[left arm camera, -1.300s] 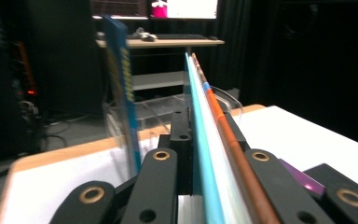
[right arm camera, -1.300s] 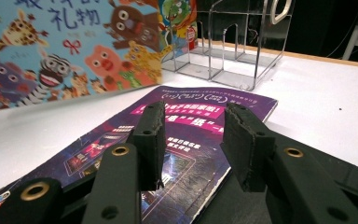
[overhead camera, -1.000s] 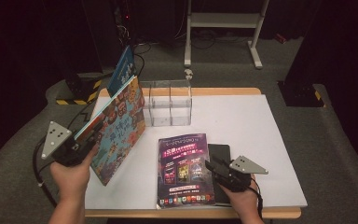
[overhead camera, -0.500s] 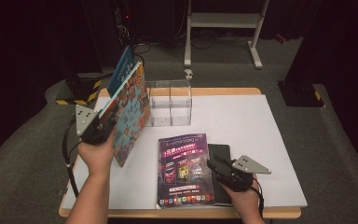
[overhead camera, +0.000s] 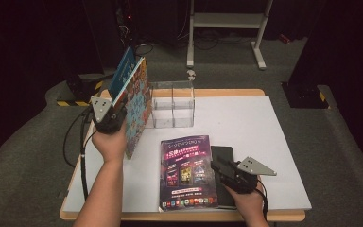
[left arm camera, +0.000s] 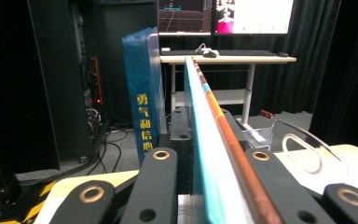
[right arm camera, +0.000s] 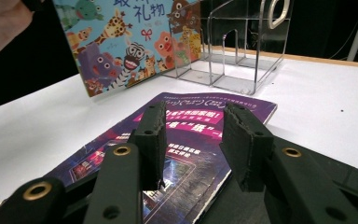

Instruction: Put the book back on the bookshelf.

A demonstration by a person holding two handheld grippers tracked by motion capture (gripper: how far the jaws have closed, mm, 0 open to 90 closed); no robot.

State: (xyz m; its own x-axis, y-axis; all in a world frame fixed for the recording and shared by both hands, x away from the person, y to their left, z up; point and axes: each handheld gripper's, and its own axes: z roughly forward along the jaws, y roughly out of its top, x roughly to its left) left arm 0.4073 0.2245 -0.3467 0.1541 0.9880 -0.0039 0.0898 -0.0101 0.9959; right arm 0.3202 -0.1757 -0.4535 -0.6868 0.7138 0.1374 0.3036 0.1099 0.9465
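The picture book [overhead camera: 137, 106] is held upright on its lower edge at the table's [overhead camera: 264, 142] left side, pinched along its near edge between the jaws of the left gripper [overhead camera: 108, 116], whose jaws are pressed onto the cover from both sides, as is seen in the left gripper view [left arm camera: 205, 154]. Compared with half a second ago, the book has been carried further back and raised more nearly vertical, so that it now stands just beside the left wall of the clear rack [overhead camera: 172, 104]. A blue book [overhead camera: 123, 75] is seen leaning behind it, close to its far side [left arm camera: 142, 98]. The magazine [overhead camera: 188, 172] is left lying flat near the front edge, unchanged, with a black slab [overhead camera: 223, 156] touching its right edge. The right gripper [overhead camera: 224, 168] is kept low over that slab and the magazine's right edge, in the same place as before, its jaws spread with nothing between them [right arm camera: 193, 140].
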